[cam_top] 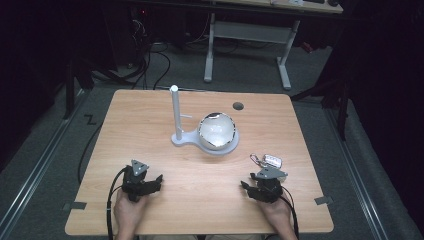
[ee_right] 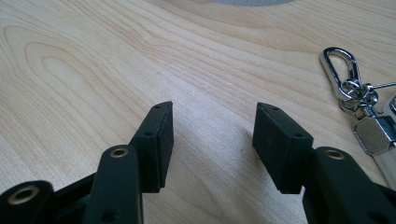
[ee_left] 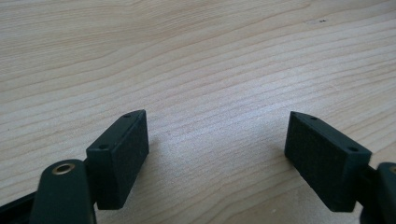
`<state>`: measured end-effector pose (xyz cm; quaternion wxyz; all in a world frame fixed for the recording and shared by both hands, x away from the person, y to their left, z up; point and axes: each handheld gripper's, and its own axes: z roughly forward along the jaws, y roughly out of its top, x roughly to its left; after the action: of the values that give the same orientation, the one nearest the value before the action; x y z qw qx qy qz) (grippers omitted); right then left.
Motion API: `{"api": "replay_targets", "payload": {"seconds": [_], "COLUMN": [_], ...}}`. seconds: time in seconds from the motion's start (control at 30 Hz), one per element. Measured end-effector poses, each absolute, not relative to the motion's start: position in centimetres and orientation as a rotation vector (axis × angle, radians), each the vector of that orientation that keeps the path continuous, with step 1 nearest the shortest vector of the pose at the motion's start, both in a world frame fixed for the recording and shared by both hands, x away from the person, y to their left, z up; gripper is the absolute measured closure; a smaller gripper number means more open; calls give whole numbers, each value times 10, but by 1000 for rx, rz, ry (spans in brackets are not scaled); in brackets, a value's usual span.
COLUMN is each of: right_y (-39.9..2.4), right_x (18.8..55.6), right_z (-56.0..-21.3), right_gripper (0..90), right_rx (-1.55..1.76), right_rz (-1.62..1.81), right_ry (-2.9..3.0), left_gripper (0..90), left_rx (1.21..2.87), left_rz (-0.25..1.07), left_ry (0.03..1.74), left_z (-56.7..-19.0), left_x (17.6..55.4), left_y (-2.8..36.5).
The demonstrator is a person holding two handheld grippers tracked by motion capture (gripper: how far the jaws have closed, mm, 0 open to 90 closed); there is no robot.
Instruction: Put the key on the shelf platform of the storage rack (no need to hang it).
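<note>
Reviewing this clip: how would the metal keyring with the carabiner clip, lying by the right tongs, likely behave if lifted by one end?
The silver metal keyring with carabiner clip and tag is several linked pieces, so it would probably dangle and swing rather than stay stiff. Its polished metal looks slippery, so the right tongs, now open, might slip on it. If pushed, it would likely slide, not roll.

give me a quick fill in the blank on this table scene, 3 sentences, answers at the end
1. The keys lie just ahead of the ____ gripper.
2. Both grippers' jaws are ____, with only bare table between them.
3. The white stand has an upright post and, beside it, a ____ dish.

Missing words: right; open; round
</note>
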<state>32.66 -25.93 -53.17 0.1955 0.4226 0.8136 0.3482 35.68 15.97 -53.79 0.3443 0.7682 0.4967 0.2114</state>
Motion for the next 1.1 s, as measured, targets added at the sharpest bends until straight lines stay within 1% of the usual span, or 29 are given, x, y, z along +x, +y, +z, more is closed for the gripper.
{"api": "replay_targets", "payload": {"seconds": [0.7,0.83,1.1], "right_y": [-259,-259,-258], "right_x": [327,326,325], "right_z": [-532,-532,-532], "right_gripper": [463,446,453], "right_rx": [1192,1189,1195], "right_rz": [972,973,975], "right_ry": [2278,2282,2277], "left_gripper": [220,220,220], "left_rx": [1995,1995,1995], "left_rz": [549,549,549], "left_ry": [1290,1290,1290], "left_z": [-538,-538,-538], "left_x": [357,357,357], "left_y": [160,160,160]}}
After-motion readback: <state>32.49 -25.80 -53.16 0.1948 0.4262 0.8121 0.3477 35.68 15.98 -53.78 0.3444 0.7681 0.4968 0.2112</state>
